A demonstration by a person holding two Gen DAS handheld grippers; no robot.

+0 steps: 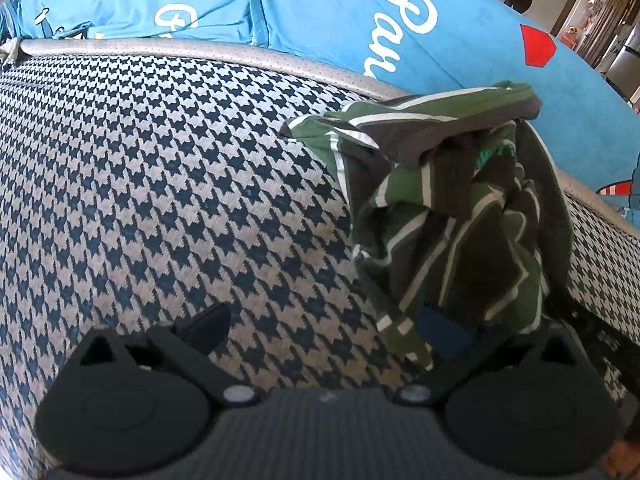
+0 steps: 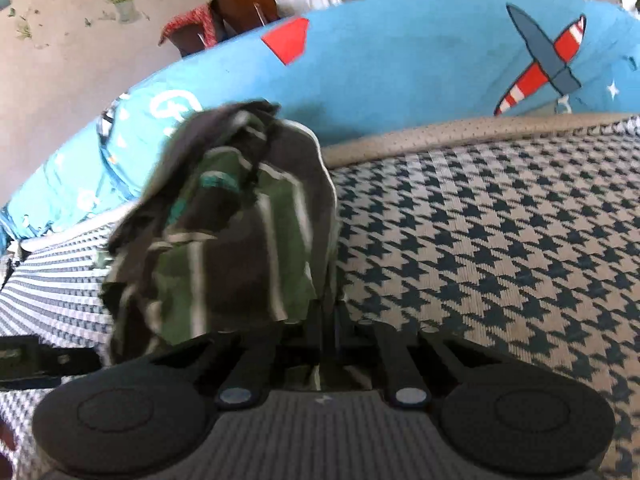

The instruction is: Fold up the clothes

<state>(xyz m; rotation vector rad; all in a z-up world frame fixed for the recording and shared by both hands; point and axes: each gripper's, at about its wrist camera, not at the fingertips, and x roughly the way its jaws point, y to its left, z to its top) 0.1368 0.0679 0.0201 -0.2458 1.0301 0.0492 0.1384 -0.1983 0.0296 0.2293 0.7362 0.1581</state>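
green, brown and white striped garment (image 1: 448, 200) hangs bunched up above the houndstooth mattress (image 1: 180, 184), lifted clear of it, w/ the blue printed bedding (image 1: 340, 12) along the far edge behind. right gripper (image 2: 326, 320) has its fingers pressed together on a fold of the cloth, which runs down between them in the right wrist view. left gripper (image 1: 320, 328) is spread wide; one finger (image 1: 208, 322) is bare over the mattress, the other sits just at the hanging hem, touching or nearly so, not pinching. step looks like the very start: garment picked up as a crumpled wad, nothing flattened or folded yet. next move prob calls for the left gripper to close on a free edge or corner, then both pull apart to open the cloth & lay it flat on the mattress. which edge is hem or collar can't be told, it's too scrunched, and the right wrist view is blurred
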